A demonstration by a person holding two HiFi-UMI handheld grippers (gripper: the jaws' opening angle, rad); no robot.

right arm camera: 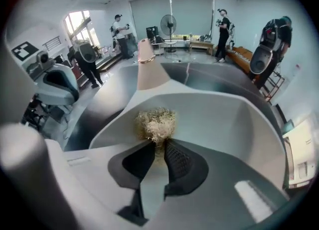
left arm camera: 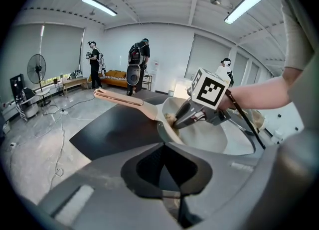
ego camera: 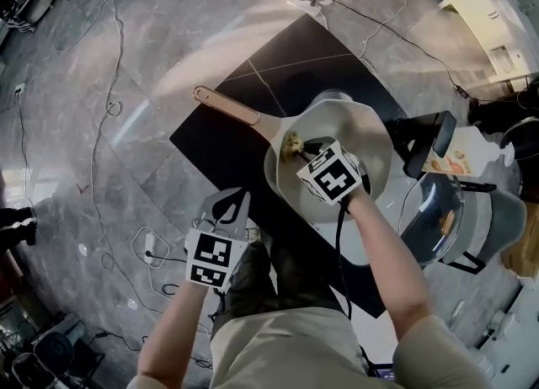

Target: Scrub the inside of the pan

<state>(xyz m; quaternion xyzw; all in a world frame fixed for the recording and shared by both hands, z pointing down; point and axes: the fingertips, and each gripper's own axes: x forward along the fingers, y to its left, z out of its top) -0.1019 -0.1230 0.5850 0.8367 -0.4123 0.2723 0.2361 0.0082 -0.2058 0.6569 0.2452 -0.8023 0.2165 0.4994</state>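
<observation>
A pale grey pan [ego camera: 362,147] with a long tan handle [ego camera: 226,105] rests on the black tabletop [ego camera: 253,84]. My right gripper [ego camera: 305,155] reaches into the pan and is shut on a straw-coloured scrubber [ego camera: 292,144], which presses against the inner wall near the handle. In the right gripper view the scrubber [right arm camera: 155,123] sticks out between the pads, against the pan wall [right arm camera: 224,119]. My left gripper [ego camera: 229,207] hangs off the table's near-left edge, shut and holding nothing. From the left gripper view, the pan [left arm camera: 214,139] and right gripper [left arm camera: 180,120] lie ahead.
A soap bottle [ego camera: 467,156] and a clear bowl [ego camera: 438,219] sit on a grey stand to the right of the table. Cables [ego camera: 109,109] run over the marble floor. People [left arm camera: 137,67] and a fan [left arm camera: 36,69] stand far back in the room.
</observation>
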